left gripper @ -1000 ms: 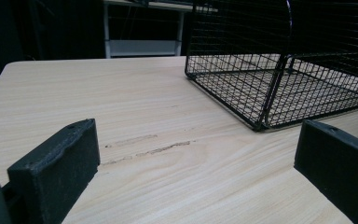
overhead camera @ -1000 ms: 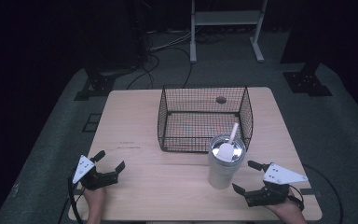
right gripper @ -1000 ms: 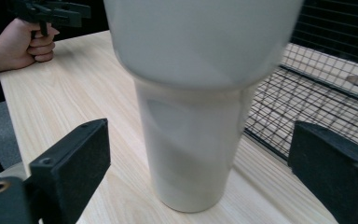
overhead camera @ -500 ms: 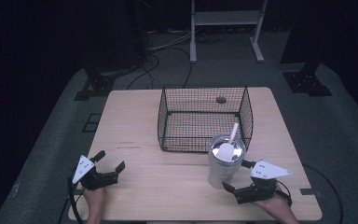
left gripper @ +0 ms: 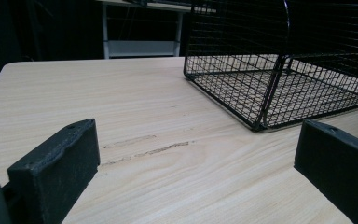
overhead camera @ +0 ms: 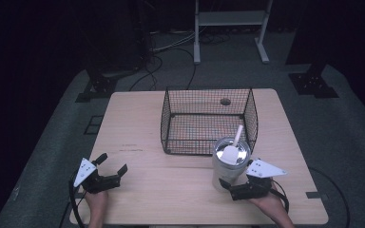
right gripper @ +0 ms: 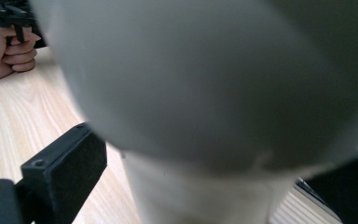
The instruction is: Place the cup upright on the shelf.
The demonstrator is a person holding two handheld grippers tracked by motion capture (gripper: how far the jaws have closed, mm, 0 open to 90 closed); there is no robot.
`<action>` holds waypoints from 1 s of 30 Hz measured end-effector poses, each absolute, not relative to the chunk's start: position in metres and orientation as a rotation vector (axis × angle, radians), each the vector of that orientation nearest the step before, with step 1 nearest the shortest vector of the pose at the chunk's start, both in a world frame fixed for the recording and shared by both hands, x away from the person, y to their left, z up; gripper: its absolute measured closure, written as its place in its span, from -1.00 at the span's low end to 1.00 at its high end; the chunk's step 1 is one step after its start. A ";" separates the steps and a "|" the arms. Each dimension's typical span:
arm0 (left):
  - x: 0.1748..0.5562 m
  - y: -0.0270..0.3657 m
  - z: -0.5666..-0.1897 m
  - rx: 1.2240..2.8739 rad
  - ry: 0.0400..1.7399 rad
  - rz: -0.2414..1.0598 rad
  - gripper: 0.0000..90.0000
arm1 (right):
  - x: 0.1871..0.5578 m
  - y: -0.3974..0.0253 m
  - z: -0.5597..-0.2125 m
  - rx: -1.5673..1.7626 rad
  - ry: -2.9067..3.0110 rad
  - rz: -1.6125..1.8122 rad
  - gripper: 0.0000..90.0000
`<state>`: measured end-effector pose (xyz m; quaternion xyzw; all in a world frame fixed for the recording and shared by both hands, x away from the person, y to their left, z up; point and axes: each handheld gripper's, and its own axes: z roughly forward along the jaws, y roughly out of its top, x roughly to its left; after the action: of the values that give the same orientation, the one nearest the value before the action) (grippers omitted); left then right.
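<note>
Tumbler point(overhead camera: 230, 164) now between right gripper point(overhead camera: 234, 186) jaws

Dark room, grey floor point(overhead camera: 52, 142), white stand point(overhead camera: 230, 19)

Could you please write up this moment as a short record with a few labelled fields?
Surface: wooden table
Cup: grey cup with a white straw, upright just in front of the wire basket
Basket: open top, nothing visible inside
Right tongs: open, jaws either side of the cup's base, not yet closed
Left tongs: open, over bare table at the near left
</note>
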<state>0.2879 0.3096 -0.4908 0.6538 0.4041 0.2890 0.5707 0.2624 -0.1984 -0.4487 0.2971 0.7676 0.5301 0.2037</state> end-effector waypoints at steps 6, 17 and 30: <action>0.288 0.310 -0.491 1.533 0.947 0.677 -1.00 | 0.267 -0.194 -0.451 0.831 2.112 1.491 -0.90; 0.288 0.310 -0.491 1.533 0.946 0.678 -1.00 | 0.271 -0.193 -0.452 0.804 2.082 1.519 -0.80; 0.288 0.311 -0.491 1.533 0.947 0.679 -1.00 | 0.271 -0.189 -0.448 0.752 2.083 1.568 -0.79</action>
<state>0.2877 0.3108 -0.4906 0.6536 0.4036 0.2895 0.5711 0.2712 -0.1892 -0.4482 0.2708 0.7500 0.5647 0.2126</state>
